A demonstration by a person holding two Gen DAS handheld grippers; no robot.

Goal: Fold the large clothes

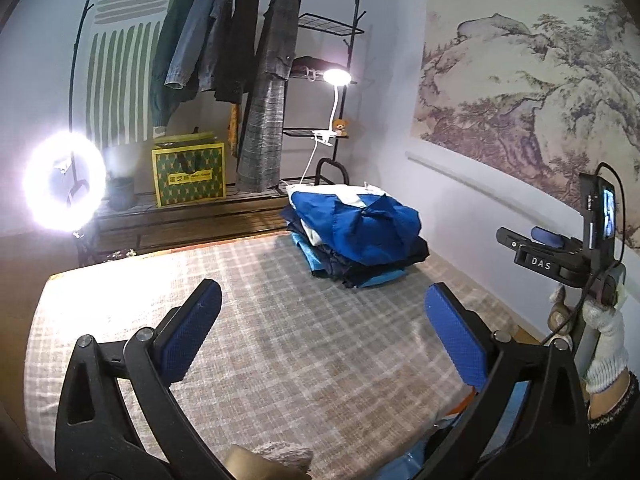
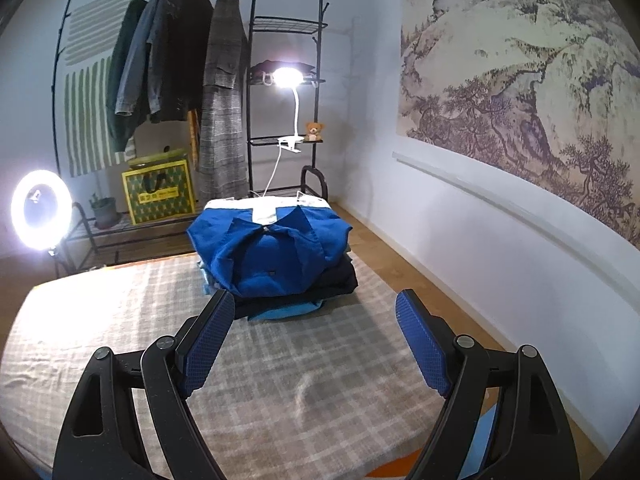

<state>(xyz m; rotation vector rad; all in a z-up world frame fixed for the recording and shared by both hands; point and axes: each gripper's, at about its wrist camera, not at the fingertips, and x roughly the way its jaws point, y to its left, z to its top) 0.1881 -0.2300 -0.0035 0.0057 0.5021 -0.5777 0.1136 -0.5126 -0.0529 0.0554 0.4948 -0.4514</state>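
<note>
A stack of folded clothes (image 1: 356, 236) lies at the far right of the plaid-covered surface (image 1: 248, 320), with a blue shirt on top and dark and light blue garments beneath. It also shows in the right wrist view (image 2: 276, 256), straight ahead. My left gripper (image 1: 320, 300) is open and empty above the plaid cloth, short of the stack. My right gripper (image 2: 316, 312) is open and empty, its left finger close to the stack's near edge. The right gripper's body (image 1: 560, 248) shows at the right edge of the left wrist view, held by a gloved hand.
A black clothes rack (image 1: 224, 40) with hanging coats stands behind the surface. A green-yellow bag (image 1: 188, 172), a clip lamp (image 1: 336, 80), a small teddy bear (image 1: 340, 126) and a bright ring light (image 1: 64, 184) are near it. A wall with a landscape mural (image 2: 520, 80) runs along the right.
</note>
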